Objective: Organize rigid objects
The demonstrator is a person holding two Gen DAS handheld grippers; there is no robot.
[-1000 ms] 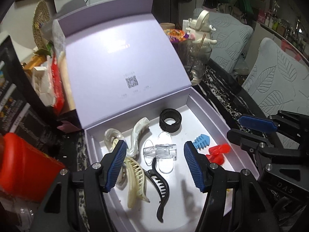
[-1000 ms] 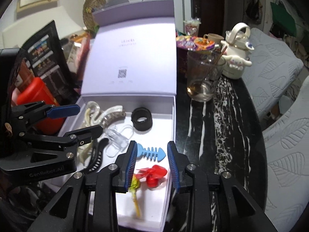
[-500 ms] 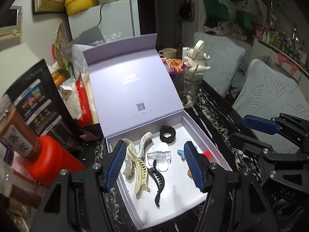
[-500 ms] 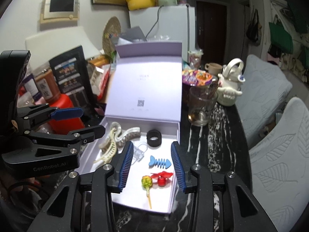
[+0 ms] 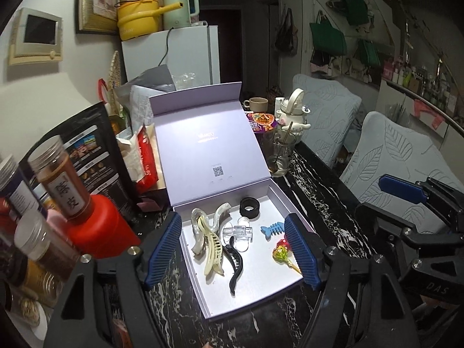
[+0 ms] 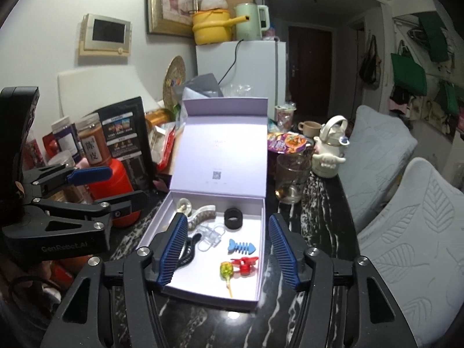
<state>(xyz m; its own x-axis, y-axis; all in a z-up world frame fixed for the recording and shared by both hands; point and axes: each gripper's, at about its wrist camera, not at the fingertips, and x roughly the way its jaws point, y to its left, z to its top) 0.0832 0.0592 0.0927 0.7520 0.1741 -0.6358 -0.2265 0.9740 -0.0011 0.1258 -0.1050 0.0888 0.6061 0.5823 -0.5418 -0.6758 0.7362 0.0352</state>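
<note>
**Both grippers wide, nothing held**

Ahead of the left gripper (image 5: 233,253), fingers spread wide and empty, sits the lilac box (image 5: 293,213), lid up. Inside: cream claw clip (image 5: 213,248), black claw clip (image 5: 235,262), clear clip (image 5: 239,232), black ring (image 5: 250,207), blue fishbone (image 5: 272,228), lollipop (image 5: 281,253). Right gripper (image 6: 226,253) also wide, empty, with the red clip (image 6: 246,264) between its fingers' line.

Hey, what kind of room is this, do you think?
Probably a small home kitchen or dining corner: a white fridge with a yellow pot on top, and a cluttered dark marble table holding jars and a mug.
</note>
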